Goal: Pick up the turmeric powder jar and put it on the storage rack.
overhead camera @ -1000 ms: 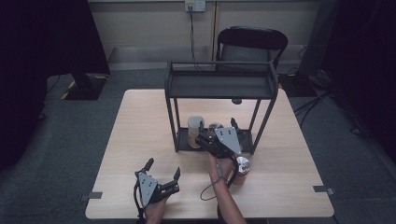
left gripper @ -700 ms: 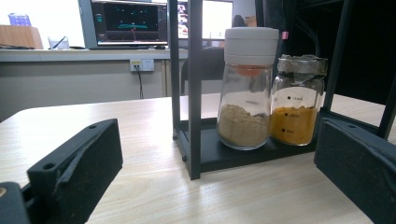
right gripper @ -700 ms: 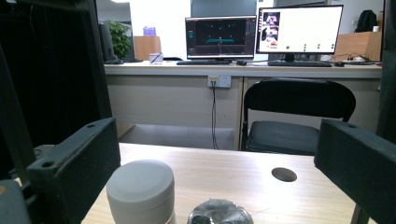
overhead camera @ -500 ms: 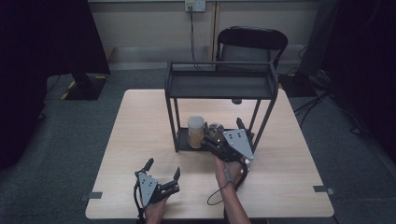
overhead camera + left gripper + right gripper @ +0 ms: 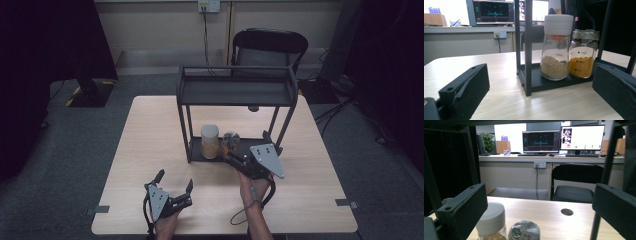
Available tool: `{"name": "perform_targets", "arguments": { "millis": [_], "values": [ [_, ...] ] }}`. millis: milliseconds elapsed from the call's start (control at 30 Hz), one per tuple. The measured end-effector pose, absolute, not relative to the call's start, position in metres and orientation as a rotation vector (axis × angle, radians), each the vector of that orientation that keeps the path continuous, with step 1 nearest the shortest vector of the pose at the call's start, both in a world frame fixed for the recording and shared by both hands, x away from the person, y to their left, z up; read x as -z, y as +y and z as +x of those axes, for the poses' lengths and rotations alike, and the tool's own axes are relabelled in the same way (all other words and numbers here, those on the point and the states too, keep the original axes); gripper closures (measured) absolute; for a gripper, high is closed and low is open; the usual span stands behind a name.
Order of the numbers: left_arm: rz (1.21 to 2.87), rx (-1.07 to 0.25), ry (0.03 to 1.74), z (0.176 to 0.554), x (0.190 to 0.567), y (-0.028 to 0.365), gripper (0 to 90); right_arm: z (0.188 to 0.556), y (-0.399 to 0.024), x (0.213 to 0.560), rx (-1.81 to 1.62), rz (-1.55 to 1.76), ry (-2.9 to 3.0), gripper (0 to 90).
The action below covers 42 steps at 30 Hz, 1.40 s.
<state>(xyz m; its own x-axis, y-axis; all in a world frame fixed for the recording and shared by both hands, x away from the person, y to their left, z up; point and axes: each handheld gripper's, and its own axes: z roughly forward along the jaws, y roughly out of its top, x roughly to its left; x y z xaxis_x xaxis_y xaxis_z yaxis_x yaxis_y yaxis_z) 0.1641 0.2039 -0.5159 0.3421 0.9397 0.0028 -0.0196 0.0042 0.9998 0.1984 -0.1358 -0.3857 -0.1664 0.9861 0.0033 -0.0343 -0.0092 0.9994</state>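
- A black two-tier metal rack point(image 5: 235, 90) stands on the light wooden table point(image 5: 150, 130); on its bottom shelf two spice jars sit side by side, near enough that they may be touching.
- The taller white-capped jar point(image 5: 210, 141) holds a pale tan powder; the shorter jar with a shiny metal lid point(image 5: 231, 142) holds bright orange-yellow powder, clear in the left gripper view point(image 5: 584, 60).
- The right gripper point(image 5: 239, 159) hovers at the front edge of the bottom shelf, just before the metal-lidded jar. Its jaws are spread wide with nothing between them; in the right gripper view both lids lie low between the jaws, the metal one point(image 5: 524, 231) nearer the middle.
- The left gripper point(image 5: 174, 188) rests near the table's front edge, well apart from the rack, jaws also apart and empty. It looks idle.
- As I judge it, both jars are set on the shelf and the right gripper has no hold on either, so this is either just after a placing or just ahead of a pick; the pictures alone cannot settle which.
- The rack's upper shelf appears bare, though its tray rim hides part of the surface, so I would not swear to it.
- If more is left, it likely involves the metal-lidded jar.
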Motion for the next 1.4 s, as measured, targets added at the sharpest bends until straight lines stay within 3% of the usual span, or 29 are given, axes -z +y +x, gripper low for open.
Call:
{"name": "perform_targets", "arguments": {
  "millis": [733, 1400],
  "values": [
    [1.338, -0.960, 0.936, 0.164, 0.516, 0.203, 0.5, 0.162, -0.182, 0.403, -1.329, 1.088, 1.227, 0.0],
    [1.338, -0.961, 0.937, 0.164, 0.516, 0.203, 0.5, 0.136, -0.211, 0.443, -1.336, 1.067, 1.173, 0.0]
  ]
}}
